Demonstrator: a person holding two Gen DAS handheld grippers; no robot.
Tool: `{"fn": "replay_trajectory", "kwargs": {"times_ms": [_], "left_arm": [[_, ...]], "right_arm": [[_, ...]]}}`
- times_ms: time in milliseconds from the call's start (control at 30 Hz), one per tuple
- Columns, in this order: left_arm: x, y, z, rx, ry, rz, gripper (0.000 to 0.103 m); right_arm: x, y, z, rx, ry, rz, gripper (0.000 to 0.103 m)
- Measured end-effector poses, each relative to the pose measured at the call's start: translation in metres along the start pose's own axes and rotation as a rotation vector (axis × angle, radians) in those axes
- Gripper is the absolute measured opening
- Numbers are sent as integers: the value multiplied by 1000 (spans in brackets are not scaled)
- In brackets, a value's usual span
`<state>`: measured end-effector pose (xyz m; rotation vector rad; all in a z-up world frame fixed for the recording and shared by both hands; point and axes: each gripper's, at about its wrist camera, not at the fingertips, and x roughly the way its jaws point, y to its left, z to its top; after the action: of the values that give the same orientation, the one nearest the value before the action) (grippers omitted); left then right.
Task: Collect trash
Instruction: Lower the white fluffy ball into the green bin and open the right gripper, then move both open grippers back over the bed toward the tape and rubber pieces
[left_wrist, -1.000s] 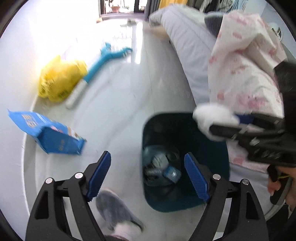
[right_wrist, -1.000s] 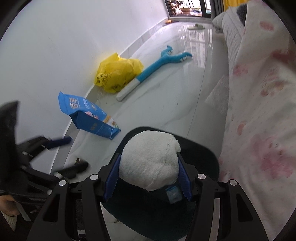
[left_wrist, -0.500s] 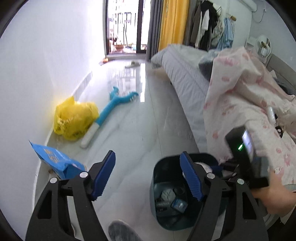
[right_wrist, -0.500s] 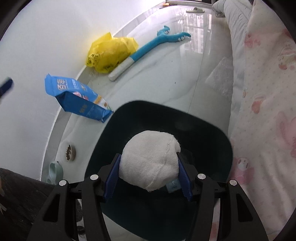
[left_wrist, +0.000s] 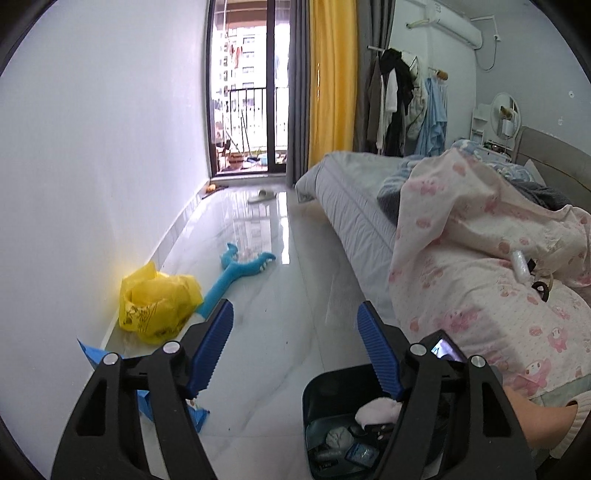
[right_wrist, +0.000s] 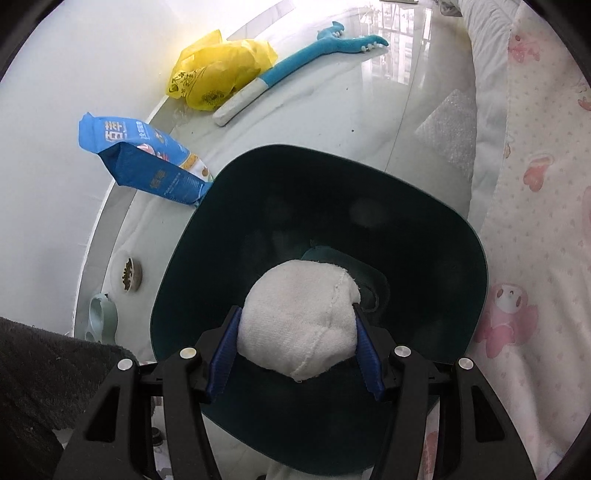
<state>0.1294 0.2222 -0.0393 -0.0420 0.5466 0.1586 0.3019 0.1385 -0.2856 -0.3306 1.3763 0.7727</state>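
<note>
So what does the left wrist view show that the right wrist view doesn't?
Left only: the glass balcony door, yellow curtain, hanging clothes, and its empty left claw.
Right only: a small bowl of pellets, and the right claw gripping the white cloth ball.
Both: dark teal bin, yellow plastic bag, blue plush toy.

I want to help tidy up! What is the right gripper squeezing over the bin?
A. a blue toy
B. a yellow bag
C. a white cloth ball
C: the right gripper pinches a white cloth ball over the dark green bin.
</note>
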Motion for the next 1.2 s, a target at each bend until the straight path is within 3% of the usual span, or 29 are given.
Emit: {"fn": "replay_trajectory", "kwargs": {"times_ms": [267, 500, 833, 1200], "left_arm": [[-6, -8, 8, -8, -42, -5, 73], [-15, -27, 21, 2, -90, -21, 75], [-14, -60, 38, 2, -125, -62, 75], [-4, -112, 48, 33, -121, -117, 78]], "right_arm": [[-11, 4, -3, -26, 3, -6, 69], [-35, 3, -8, -39, -42, 4, 73], [-97, -9, -19, -53, -203, 27, 76], [-168, -42, -41, -51, -403, -41, 77]]}}
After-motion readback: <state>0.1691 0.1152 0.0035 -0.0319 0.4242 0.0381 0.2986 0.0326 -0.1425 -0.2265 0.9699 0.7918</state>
